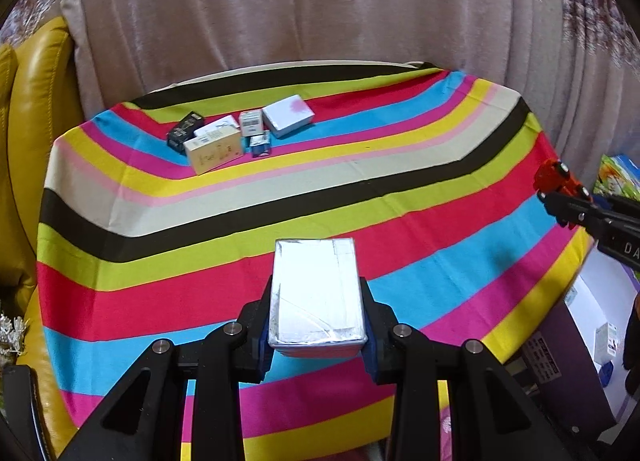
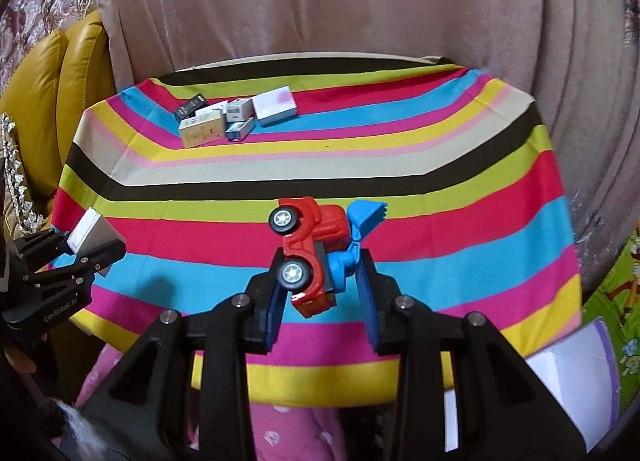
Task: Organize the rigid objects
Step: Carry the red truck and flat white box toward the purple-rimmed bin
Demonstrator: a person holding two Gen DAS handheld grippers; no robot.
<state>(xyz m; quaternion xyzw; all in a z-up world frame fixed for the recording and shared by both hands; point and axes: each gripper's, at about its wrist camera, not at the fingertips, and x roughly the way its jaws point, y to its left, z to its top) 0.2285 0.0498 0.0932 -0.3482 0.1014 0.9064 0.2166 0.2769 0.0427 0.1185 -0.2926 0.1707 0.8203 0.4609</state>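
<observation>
The left claw [image 1: 318, 325] was clamped on a silvery white box [image 1: 316, 293], pinching it near its rear end so most of the box stuck out forward over the striped tabletop [image 1: 400, 189]. The right claw [image 2: 322, 281] held a red toy truck [image 2: 306, 257] with a blue digger arm [image 2: 362, 221], tilted on its side between the blue pads. Both loads hung above the near half of the cloth, well apart from the cluster of small boxes [image 1: 240, 133] at the far side.

The truck looked the shakier of the two — the pads appeared to bear on a wheel and on the blue arm's base rather than on flat faces, so a jolt or a quick turn of the wrist could probably have let it pivot or slip out. The box, gripped well behind its middle, could have levered downward if it met anything. Setting either one down among the tightly packed far boxes risked nudging them out of place — the black box [image 1: 185, 129] and the white box with a pink patch [image 1: 287, 115] sat at the edges of the group. The loose cloth might also have snagged and shifted everything.
</observation>
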